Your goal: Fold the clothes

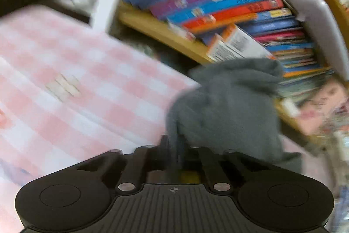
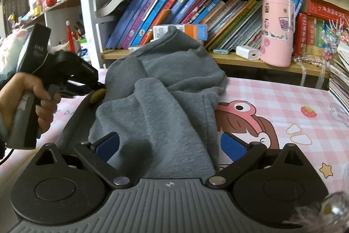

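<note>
A grey sweatshirt-like garment (image 2: 165, 102) is bunched up on the pink checked tablecloth (image 2: 283, 102), one part lifted toward the bookshelf. My right gripper (image 2: 170, 145) is open, its blue pads (image 2: 108, 145) wide apart on either side of the cloth's near end. In the right wrist view my left gripper (image 2: 98, 88), held by a hand (image 2: 26, 99), pinches the garment's left edge. The blurred left wrist view shows the left gripper (image 1: 173, 145) shut on a fold of the grey garment (image 1: 229, 106), which hangs above the tablecloth (image 1: 76, 80).
A wooden bookshelf (image 2: 240, 60) packed with leaning books (image 2: 174, 14) stands right behind the table. On its ledge are a pink canister (image 2: 277, 32) and a white charger (image 2: 248, 51). A stack of books (image 2: 340, 84) sits at the table's right edge.
</note>
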The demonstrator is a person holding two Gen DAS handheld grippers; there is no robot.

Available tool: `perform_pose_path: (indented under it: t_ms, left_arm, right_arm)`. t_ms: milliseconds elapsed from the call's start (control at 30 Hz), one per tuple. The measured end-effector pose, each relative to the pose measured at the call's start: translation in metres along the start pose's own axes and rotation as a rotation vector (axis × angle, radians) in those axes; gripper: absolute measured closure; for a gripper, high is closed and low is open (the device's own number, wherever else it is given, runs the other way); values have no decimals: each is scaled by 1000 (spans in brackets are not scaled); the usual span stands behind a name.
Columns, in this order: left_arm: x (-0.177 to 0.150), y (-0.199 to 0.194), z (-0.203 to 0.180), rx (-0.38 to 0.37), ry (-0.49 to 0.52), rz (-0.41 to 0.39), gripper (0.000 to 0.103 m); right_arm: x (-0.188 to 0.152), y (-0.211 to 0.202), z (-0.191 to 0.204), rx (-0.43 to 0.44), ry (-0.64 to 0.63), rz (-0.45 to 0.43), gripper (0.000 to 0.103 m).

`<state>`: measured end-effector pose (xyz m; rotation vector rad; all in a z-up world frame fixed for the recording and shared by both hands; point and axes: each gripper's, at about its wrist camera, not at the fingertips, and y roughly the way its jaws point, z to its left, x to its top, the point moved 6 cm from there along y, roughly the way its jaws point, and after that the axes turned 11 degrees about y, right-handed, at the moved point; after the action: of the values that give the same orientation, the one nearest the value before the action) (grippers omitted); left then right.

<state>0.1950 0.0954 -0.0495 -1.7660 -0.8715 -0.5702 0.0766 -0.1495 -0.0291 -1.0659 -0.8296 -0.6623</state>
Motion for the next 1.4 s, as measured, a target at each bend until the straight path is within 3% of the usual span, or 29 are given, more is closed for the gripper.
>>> perform_pose_path:
  t_ms: [167,267,300,333,467,567,700,867,1067,1200,1400]
  left_arm:
    - [35,-70,-9,-55,-21,-311,99]
    - [42,-152,-25,21,99,-594,99]
    - [39,-176,-27,61,140,-667,99]
    - [34,-189,-20,119,136,-682,99]
    - [3,-180,39,299,24,-440,98]
    - [-30,-171,81,320,-105,-339,98]
    - [-50,-168,100,302,-174,-334,98]
    - [-59,-164,96,242,-151,-335,97]
    - [-63,-163,94,226,-113,-368,97]
    - [-65,-166,105,204,-175,-400,97]
    - [-71,-170,134,76,-421,-455,97]
  right_arm:
    - [2,-2,-2,-18,4,-15,2]
    - [5,-4,-7,-29,16,-34,2]
    - [6,-6,-8,-27,22,-40,2]
    - [7,-7,-8,-25,26,-45,2]
    - [7,-10,-2,-10,9,-53,2]
    - [7,-12,3,3,-5,-58,2]
    - [5,-13,8,16,-17,-57,2]
    - [1,-11,13,33,-33,-35,2]
    - [-10,-8,29,65,-82,-2,2]
    - [-17,-9,44,93,-118,13,2]
    - [-24,-16,82,158,-175,13,2]
